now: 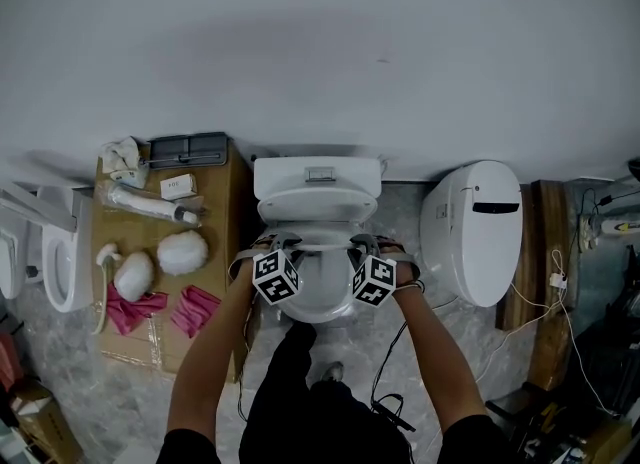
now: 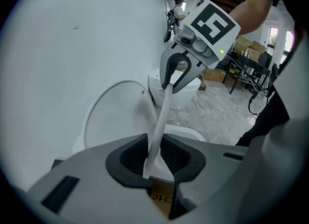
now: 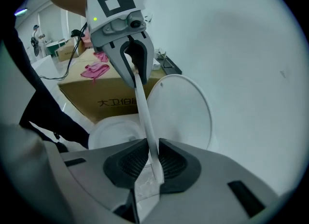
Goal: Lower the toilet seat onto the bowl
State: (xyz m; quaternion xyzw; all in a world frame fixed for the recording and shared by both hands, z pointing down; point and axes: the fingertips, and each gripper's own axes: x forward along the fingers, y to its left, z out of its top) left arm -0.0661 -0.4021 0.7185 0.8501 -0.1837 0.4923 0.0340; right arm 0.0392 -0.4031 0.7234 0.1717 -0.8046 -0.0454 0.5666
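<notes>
The left gripper point(image 2: 154, 162) is shut tight on one side of the thin white toilet seat point(image 2: 161, 121). The right gripper point(image 3: 154, 162) is shut tight on its other side. The one seat is up off the bowl point(image 1: 320, 302), in front of the one raised lid point(image 1: 318, 202), and beside the toilet a box point(image 1: 228, 214) holds two pink cloths point(image 1: 195, 309).

A plain pale wall point(image 1: 320, 42) fills the far side, evenly lit. The floor point(image 1: 80, 362) is grey and marbled. A cardboard box point(image 1: 235, 202) stands at the left. A closed white toilet point(image 1: 475, 237) stands at the right, with wooden boards point(image 1: 548, 282) just beyond it.
</notes>
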